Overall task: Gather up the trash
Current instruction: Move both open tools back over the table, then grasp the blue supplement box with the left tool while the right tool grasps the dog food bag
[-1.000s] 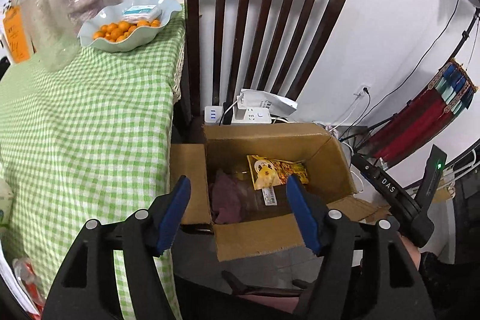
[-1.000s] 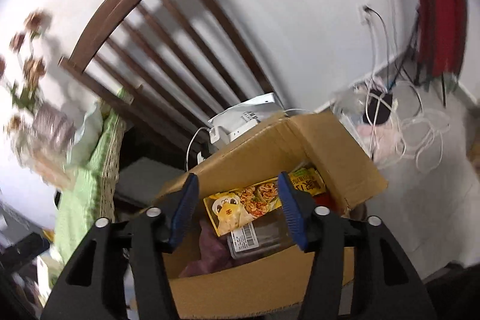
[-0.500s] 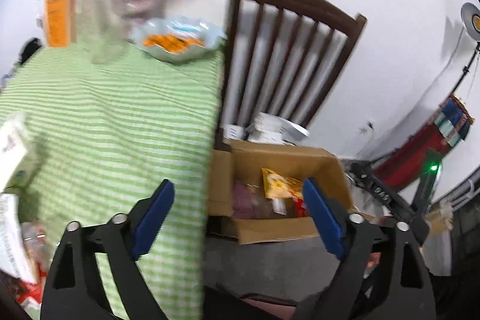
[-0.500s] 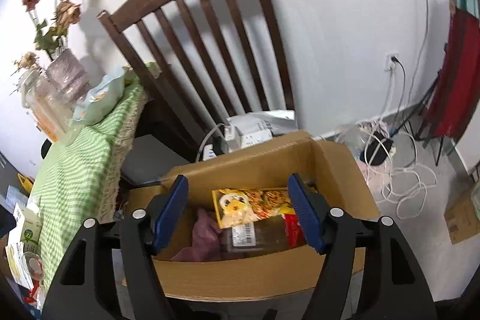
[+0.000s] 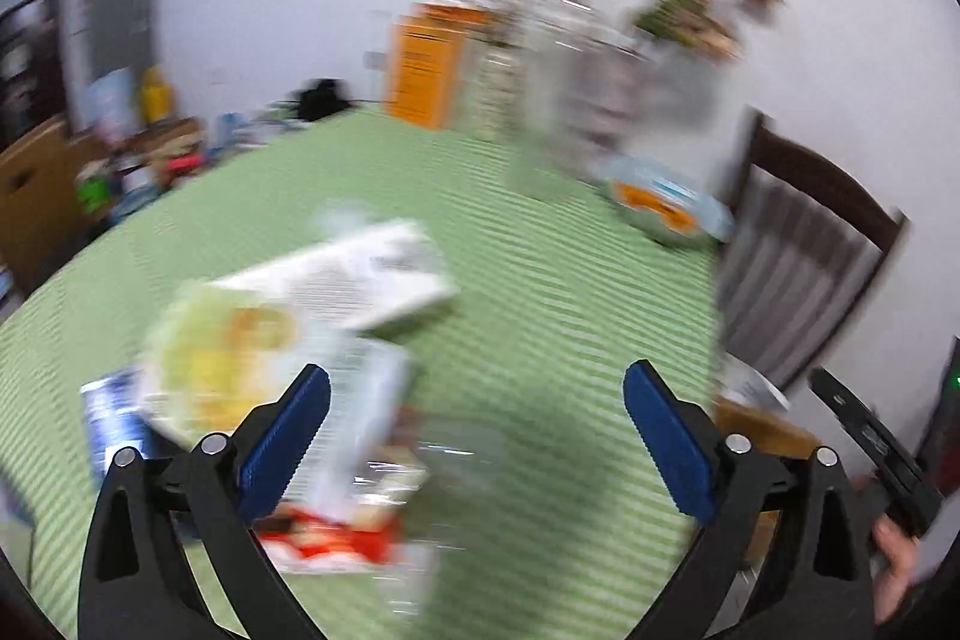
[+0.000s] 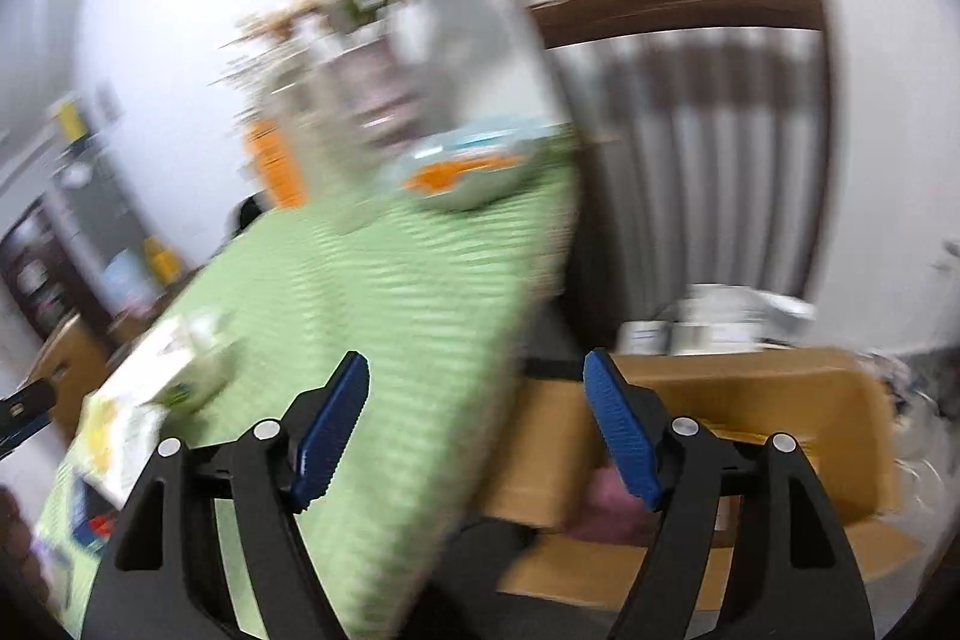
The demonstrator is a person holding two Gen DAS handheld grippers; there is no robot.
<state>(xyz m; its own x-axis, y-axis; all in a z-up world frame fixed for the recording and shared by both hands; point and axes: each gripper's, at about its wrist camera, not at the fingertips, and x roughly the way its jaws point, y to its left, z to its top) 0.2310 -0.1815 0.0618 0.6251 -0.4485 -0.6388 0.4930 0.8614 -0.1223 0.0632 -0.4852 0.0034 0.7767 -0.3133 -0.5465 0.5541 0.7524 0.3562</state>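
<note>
Hovering over table (image 5: 540, 292), both tongs empty.

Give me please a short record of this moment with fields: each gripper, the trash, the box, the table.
left gripper: open, nothing between its fingers, jaws have just been opening, over the table
right gripper: open, empty, jaws have just been opening, at the table edge
trash: blurred wrappers and papers lying on the tablecloth
cardboard box: beside the table, open
fruit bowl: at the far end, near the chair
</note>
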